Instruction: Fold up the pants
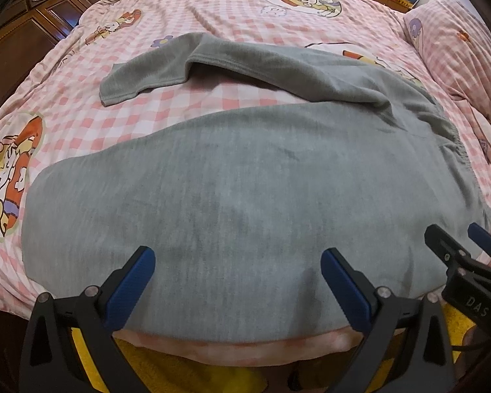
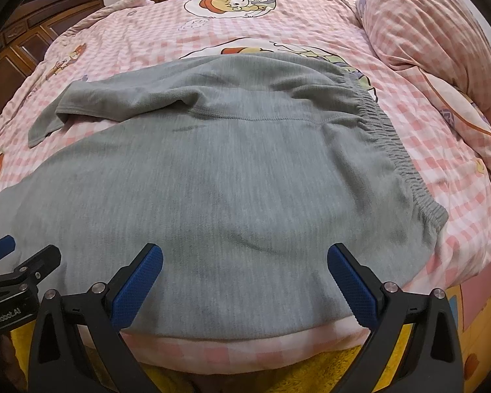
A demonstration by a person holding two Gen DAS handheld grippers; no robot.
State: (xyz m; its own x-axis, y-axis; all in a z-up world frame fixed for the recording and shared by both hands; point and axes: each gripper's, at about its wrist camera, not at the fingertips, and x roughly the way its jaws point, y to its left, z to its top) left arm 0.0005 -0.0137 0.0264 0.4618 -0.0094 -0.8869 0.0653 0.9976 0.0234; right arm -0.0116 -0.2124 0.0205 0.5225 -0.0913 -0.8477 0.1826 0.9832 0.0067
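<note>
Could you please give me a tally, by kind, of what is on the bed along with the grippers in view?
Grey pants: 1
Pink checked bedspread: 1
Pink checked pillows or folded quilt at the right: 1
Grippers: 2, left gripper and right gripper, both open above the near edge of the pants
Total: 5

Gray pants [image 2: 232, 177] under open claw [image 2: 245, 262]

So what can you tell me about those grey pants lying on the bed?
The grey pants look like soft knit fabric with a gathered elastic waistband at the right. They lie spread on the pink checked bedding, unfolded; the far leg's end is crumpled and doubled over. Both grippers hover open at the near edge, touching nothing.
</note>
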